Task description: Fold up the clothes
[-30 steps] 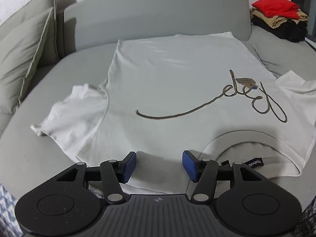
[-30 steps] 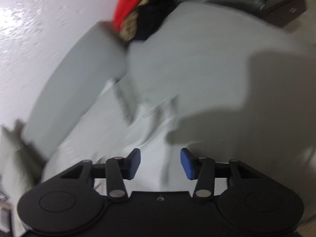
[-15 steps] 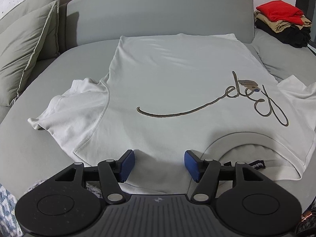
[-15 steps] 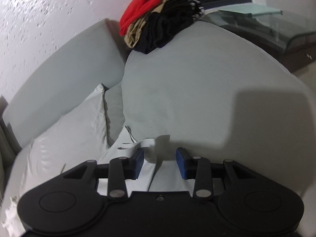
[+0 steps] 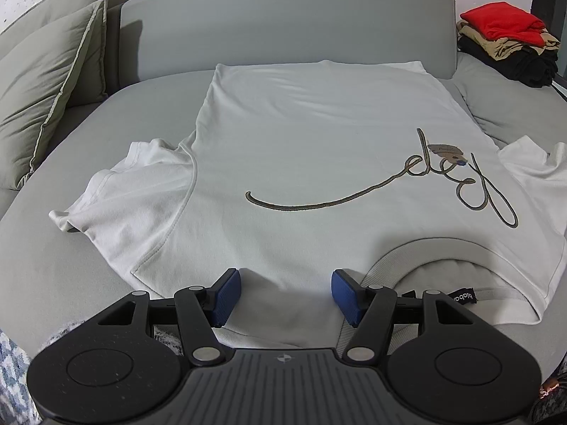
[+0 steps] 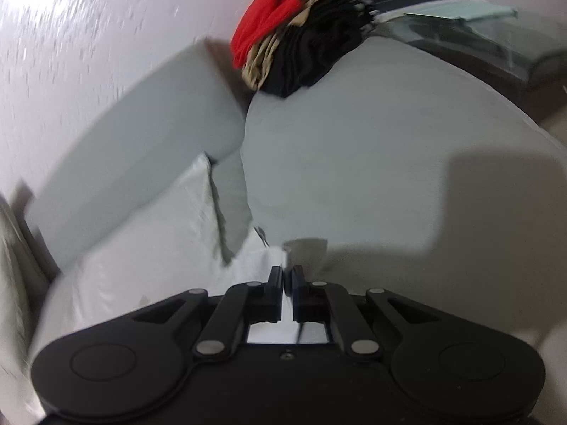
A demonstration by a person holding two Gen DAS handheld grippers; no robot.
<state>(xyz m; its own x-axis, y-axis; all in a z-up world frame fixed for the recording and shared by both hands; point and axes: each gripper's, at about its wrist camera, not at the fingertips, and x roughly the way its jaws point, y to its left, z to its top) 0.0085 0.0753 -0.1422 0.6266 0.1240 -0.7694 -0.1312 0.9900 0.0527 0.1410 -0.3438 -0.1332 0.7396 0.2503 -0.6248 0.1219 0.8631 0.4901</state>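
The right gripper [image 6: 287, 278] has just been closing and now pinches a white edge of the T-shirt [image 5: 319, 177], a thin fold of cloth showing between its pads at the sleeve end; the left gripper [image 5: 286, 295] hangs open and fairly wide over the near shoulder, at about nine o'clock from the collar [image 5: 425, 251], with cloth under the gap but neither blue pad pressing on it; the shirt lies flat, face up, on the grey sofa [image 5: 106, 131], hem toward twelve o'clock against the backrest, script print running toward three o'clock; one sleeve [image 5: 134, 184] is spread out at nine o'clock, unfolded; no fold of the body is made yet, so this garment is at its very start; up at two o'clock sits a pile of folded clothes [image 5: 506, 42], red on top, tan and black beneath, which I judge to be pieces already finished; left to do, as I read it: sleeves in, sides over, then body doubled and onto the pile.
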